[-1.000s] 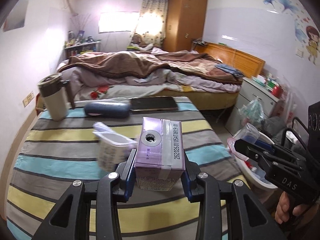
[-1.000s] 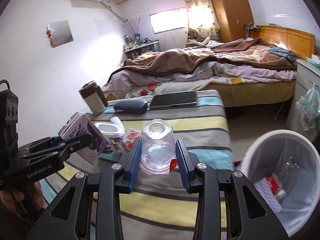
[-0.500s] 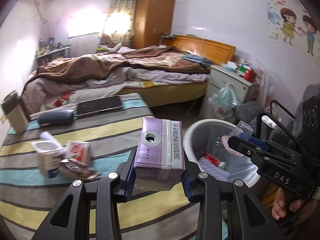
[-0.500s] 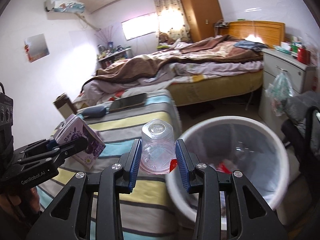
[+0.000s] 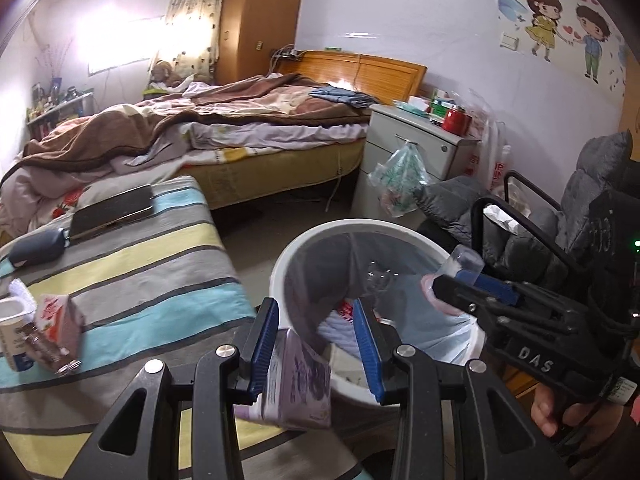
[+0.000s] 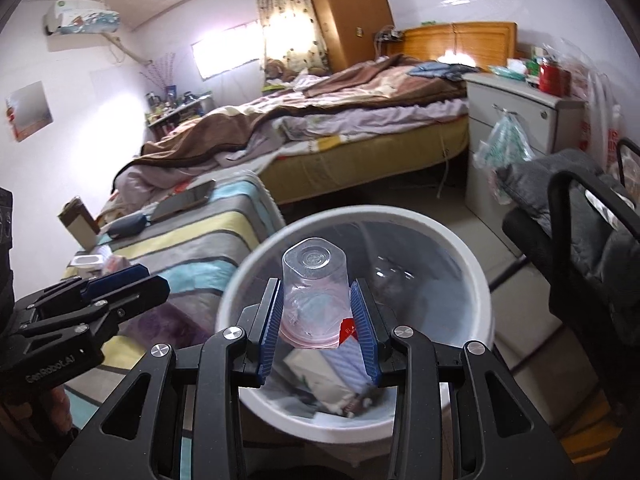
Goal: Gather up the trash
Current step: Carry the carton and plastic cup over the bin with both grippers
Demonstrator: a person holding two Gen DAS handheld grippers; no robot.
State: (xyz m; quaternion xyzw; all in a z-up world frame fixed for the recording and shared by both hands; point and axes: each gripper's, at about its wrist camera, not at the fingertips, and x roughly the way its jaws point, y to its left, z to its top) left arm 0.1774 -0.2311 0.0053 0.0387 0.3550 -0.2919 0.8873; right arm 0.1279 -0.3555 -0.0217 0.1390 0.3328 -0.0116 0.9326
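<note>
The left gripper (image 5: 316,344) has its jaws spread wide, and the purple carton (image 5: 298,384) sits low between them, tilted and blurred, close to the left jaw's blue pad and apart from the right one. The carton hangs just at the near rim of the white trash bin (image 5: 280,268), partly over the striped counter (image 5: 132,276) edge; whether it touches either cannot be told. The bin, lined with a clear bag, stands straight ahead of the left jaws, with red-and-white wrappers and pale paper visible inside.

The right gripper (image 6: 318,320) has its jaws closed narrowly on a clear plastic cup (image 6: 314,280), held upside down with its base pointing forward and a pinkish rim toward the camera. A small red scrap (image 6: 347,328) clings at the cup's rim by the right jaw. The cup is directly above the bin's opening (image 6: 476,280), and more crumpled packaging lies below the jaws at the bottom.

To the left of the left jaws, on the counter, rest a white yogurt cup (image 5: 12,332) and a red-and-white small carton (image 5: 56,320) beside a crumpled foil wrapper (image 5: 44,348). Farther ahead and left lie a dark case (image 5: 36,246) and a flat tablet (image 5: 114,210).
</note>
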